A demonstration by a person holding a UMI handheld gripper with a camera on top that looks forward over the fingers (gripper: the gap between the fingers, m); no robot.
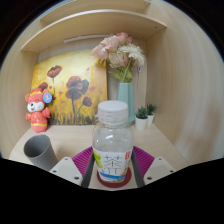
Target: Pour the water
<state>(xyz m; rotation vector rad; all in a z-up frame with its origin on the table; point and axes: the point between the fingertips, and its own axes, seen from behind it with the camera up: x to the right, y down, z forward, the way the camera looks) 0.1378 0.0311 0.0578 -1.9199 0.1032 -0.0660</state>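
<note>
Claw (112, 168) first: its two fingers reach forward with their magenta pads (84, 160) set close on either side of one clear plastic bottle (113, 145), and both pads appear to press its label, so the bottle looks gripped. Whether the bottle's base rests on the worktop (70, 140) cannot be told, since the bottom of it is cut off behind the fingers. How much water it holds is also hard to make out; the white cap is on.

Behind everything rises a pale wooden alcove, an arched shelf (90, 20) across its top and the light worktop as its floor. Against the back wall leans one painting (68, 92) of dark poppies on yellow, its lower right part hidden by the bottle and vase.

One tall pale-blue vase (125, 98) stands toward the worktop's back edge, just beyond the bottle, holding one bunch of pink and cream flowers (119, 54). One grey cup (40, 152) lies tilted near the worktop's front left, just beside the left finger, its lower side cut off. One red and orange toy figure (38, 110) stands at the back left corner. One small potted plant (143, 114) in a white pot sits toward the back right; its details are too small to tell.
</note>
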